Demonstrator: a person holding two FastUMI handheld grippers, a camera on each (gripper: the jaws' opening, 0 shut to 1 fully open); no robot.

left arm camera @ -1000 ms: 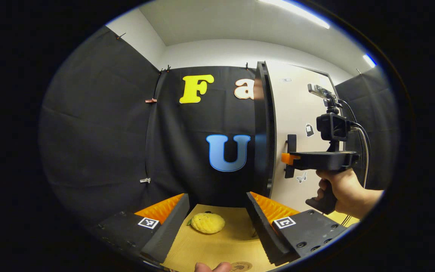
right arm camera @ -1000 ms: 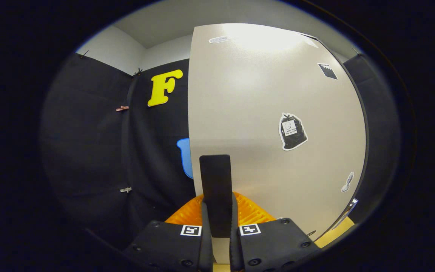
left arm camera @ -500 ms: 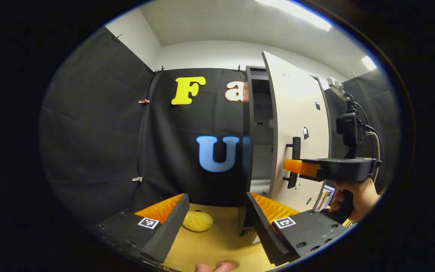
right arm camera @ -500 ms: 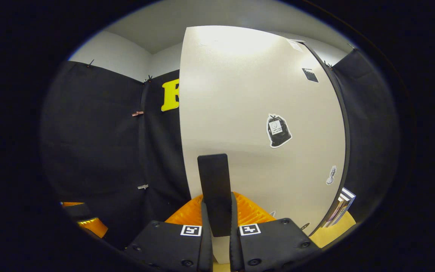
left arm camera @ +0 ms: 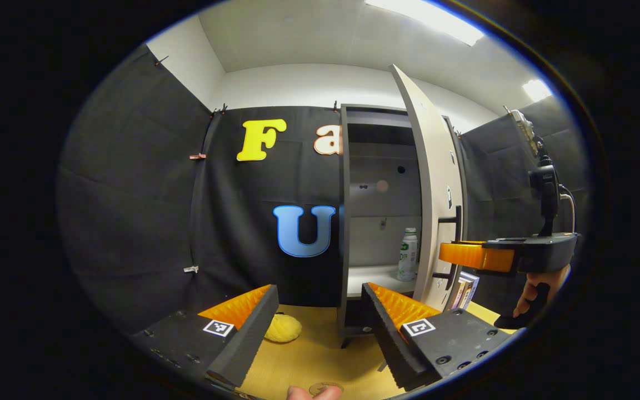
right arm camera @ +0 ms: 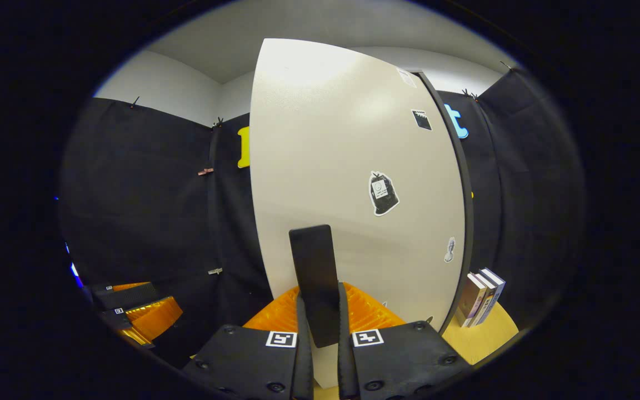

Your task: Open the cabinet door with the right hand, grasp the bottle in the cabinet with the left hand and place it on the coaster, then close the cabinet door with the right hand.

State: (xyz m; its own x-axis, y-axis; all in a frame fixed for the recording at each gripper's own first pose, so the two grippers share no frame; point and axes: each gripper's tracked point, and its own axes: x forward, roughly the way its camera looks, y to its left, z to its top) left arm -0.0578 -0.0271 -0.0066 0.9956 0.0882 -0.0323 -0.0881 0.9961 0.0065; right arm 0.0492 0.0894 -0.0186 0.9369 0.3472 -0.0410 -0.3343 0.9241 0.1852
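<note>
The dark cabinet [left arm camera: 345, 222] stands with its cream door [left arm camera: 434, 194] swung well open. A white bottle with a green label [left arm camera: 407, 254] stands on the lower shelf inside. My right gripper [right arm camera: 320, 333] is shut on the black door handle [right arm camera: 314, 278]; in the left gripper view the right gripper [left arm camera: 473, 255] shows at the door with a hand on its grip. My left gripper [left arm camera: 320, 319] is open over the wooden table [left arm camera: 320, 355], short of the cabinet. A round coaster [left arm camera: 325, 387] lies at the near table edge.
A yellow lemon-like thing [left arm camera: 282, 328] lies on the table left of the cabinet. Several books [right arm camera: 481, 297] stand upright on the table beyond the door's hinge side. A fingertip [left arm camera: 308, 393] shows at the bottom edge.
The door has swung from edge-on to wide open, uncovering the shelf and the bottle. The right gripper moved rightward with the handle. The left gripper stays open.
</note>
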